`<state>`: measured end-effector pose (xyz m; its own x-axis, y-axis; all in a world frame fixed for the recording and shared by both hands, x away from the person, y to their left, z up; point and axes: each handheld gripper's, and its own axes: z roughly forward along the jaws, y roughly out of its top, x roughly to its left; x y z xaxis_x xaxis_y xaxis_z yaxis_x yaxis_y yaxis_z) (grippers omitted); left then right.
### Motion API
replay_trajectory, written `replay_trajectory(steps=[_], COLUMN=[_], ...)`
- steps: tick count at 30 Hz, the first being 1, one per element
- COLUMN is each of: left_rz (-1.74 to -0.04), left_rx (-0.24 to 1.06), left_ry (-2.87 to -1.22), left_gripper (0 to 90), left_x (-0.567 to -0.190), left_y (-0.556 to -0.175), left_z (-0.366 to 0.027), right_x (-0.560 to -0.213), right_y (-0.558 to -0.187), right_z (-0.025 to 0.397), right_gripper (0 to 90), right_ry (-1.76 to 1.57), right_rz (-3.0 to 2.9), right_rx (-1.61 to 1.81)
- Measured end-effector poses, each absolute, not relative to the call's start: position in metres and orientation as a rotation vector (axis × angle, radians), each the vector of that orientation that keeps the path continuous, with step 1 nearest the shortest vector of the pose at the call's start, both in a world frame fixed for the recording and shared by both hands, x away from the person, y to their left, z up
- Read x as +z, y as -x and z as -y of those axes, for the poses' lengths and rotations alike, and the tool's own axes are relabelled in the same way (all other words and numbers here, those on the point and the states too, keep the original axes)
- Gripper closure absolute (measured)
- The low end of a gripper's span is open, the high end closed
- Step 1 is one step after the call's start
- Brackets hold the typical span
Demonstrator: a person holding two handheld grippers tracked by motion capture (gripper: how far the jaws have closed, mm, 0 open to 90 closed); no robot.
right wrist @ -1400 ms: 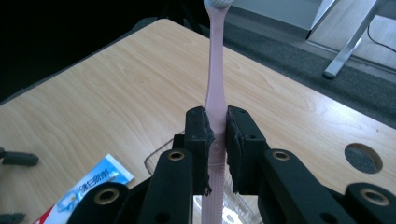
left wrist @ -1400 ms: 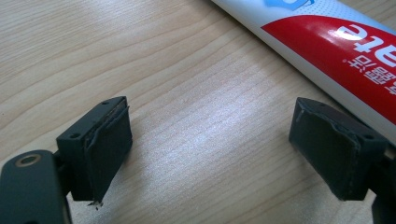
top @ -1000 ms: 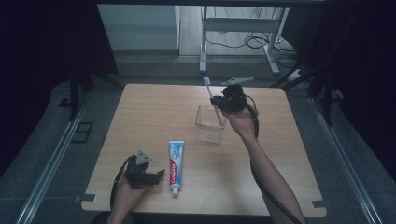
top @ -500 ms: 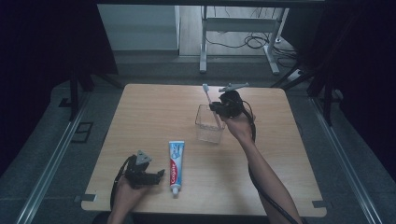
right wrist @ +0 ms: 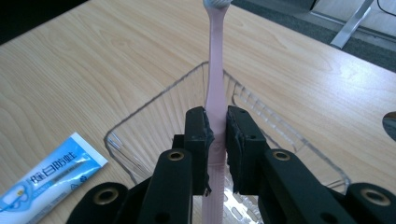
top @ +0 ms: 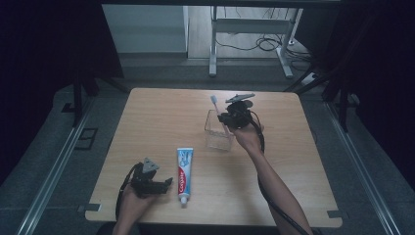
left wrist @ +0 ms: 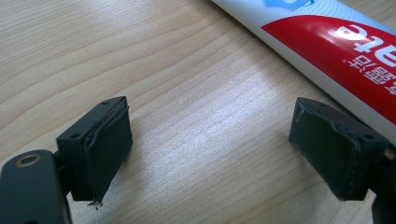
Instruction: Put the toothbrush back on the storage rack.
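Your right gripper [right wrist: 215,140] is clamped on the pink plastic toothbrush [right wrist: 215,70], upright above the clear plastic box [right wrist: 154,116]; lowering remains. Your left gripper [left wrist: 210,154] rests apart beside the red-and-white toothpaste tube [left wrist: 336,42].

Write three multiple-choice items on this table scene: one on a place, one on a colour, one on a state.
1. Where does the toothpaste tube lie?
A. inside the clear container
B. flat on the table, beside the left tongs
C. on the floor

2. What colour is the handle of the toothbrush?
A. pink
B. green
C. black

3. How do the right tongs stand?
A. wide open over bare wood
B. shut on the toothpaste
C. shut on the toothbrush, over the clear container

Answers: 1 B, the high view shows the tube on the wood by the left tongs, which are open. 2 A, the right gripper view shows a pink handle. 3 C, both pads press the handle above the container.
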<state>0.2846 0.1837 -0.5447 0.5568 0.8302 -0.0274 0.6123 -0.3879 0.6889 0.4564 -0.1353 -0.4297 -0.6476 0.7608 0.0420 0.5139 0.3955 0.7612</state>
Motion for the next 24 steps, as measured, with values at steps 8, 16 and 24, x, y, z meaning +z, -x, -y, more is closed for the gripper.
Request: replay_trajectory(steps=[8,16,24], left_rz=[-1.153,-1.153,-1.153], left_rx=[0.428,0.427,0.428], left_ry=[-2.134,-2.134,-2.134], left_gripper=[13.1,13.1,13.1], left_x=[-0.545,-0.545,-0.545], left_y=[-0.285,-0.285,-0.285], left_z=[-0.184,-0.184,-0.184], right_x=[-0.443,-0.45,-0.458], right_y=[-0.458,-0.46,-0.463], right_z=[0.13,0.126,0.126], right_gripper=[78.0,77.6,76.0], right_ry=[-1.099,-1.104,-1.136], right_rz=[-2.37,-2.4,-2.425], right_rx=[1.06,0.997,0.952])
